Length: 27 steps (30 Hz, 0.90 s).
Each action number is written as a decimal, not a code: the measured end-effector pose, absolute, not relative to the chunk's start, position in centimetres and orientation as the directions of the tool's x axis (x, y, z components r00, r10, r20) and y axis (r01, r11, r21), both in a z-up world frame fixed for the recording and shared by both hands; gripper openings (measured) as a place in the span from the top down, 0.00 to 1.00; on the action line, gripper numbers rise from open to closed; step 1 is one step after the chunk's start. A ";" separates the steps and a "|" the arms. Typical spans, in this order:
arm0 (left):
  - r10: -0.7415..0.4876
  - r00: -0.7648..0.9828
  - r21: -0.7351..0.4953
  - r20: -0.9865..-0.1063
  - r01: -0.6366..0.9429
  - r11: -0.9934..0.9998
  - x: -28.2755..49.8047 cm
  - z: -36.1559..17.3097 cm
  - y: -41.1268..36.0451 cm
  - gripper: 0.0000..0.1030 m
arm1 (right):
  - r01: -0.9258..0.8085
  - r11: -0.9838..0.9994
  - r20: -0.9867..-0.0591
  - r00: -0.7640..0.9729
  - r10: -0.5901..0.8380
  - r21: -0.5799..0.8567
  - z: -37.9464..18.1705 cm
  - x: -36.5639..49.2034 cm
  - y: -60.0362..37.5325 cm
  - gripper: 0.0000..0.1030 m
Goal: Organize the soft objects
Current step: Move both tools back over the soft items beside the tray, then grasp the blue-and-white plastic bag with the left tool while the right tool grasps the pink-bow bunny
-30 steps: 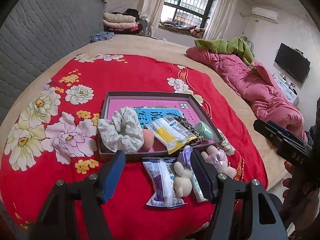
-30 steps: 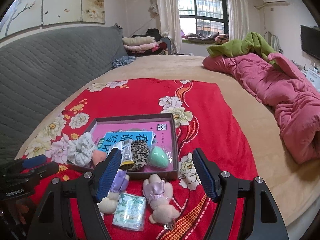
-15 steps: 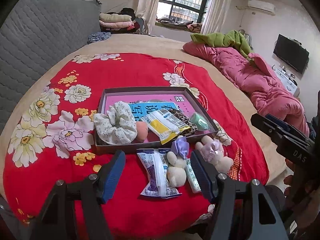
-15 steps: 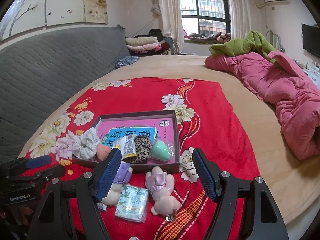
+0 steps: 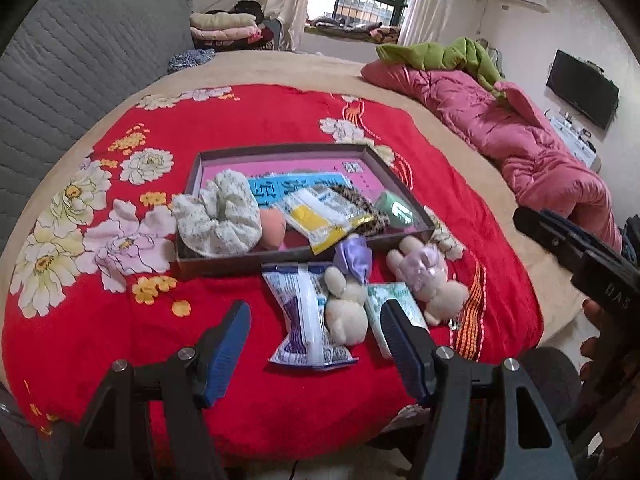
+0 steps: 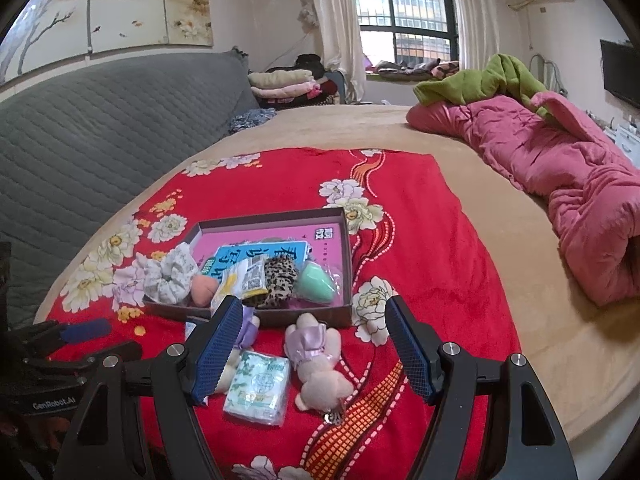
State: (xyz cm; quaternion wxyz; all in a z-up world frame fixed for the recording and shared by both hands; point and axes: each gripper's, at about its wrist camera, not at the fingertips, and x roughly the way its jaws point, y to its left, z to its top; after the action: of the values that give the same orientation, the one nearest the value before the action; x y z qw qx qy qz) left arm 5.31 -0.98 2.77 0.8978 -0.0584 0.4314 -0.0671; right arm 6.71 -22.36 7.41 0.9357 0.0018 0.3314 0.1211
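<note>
A shallow dark box (image 5: 304, 255) (image 6: 316, 317) sits on the red floral blanket. It holds a floral scrunchie (image 5: 218, 214), a peach puff (image 5: 273, 229), a yellow-white packet (image 5: 320, 218), a leopard scrunchie (image 6: 278, 280) and a green sponge (image 6: 316, 284). In front of the box lie two plush toys with purple bows (image 5: 346, 300) (image 6: 318, 360), a blue-white wipes packet (image 5: 304, 320) and a green tissue pack (image 6: 258, 388). My left gripper (image 5: 316, 340) is open and empty, short of these items. My right gripper (image 6: 308, 350) is open and empty above them.
The red blanket (image 5: 260, 120) lies on a tan bed (image 6: 480, 220). A pink quilt (image 6: 560, 168) with a green one lies at the right. A grey padded headboard (image 6: 100, 128) is at the left. Folded clothes (image 5: 224, 28) are at the back.
Both grippers have pulled back and away from the box, so the items look smaller and farther. Both stay open; nothing was picked up or moved.
</note>
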 end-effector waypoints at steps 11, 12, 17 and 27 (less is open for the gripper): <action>-0.171 0.562 -0.155 -0.809 0.076 0.985 5.1 0.4 -1.8 0.35 | -0.232 0.968 -0.653 0.720 0.235 0.093 4.9 6.0 -22.3 0.28; -0.169 0.557 -0.155 -0.813 0.073 0.985 5.2 0.2 -1.8 0.35 | -0.232 0.969 -0.657 0.717 0.230 0.087 4.6 6.0 -22.2 0.28; -0.171 0.533 -0.158 -0.829 0.071 0.985 5.3 -0.9 -1.9 0.35 | -0.243 0.967 -0.674 0.701 0.233 0.083 3.4 6.0 -22.1 0.28; -0.161 0.489 -0.148 -0.857 0.066 0.987 5.8 -3.2 -2.2 0.35 | -0.251 0.964 -0.694 0.678 0.242 0.090 1.6 6.4 -21.9 0.28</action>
State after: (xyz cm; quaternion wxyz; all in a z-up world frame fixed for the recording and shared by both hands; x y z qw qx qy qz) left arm 5.84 -2.19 -3.20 0.8616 -0.0473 0.5010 -0.0659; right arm 6.42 -21.88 1.58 0.9160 -0.0065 0.3778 0.1346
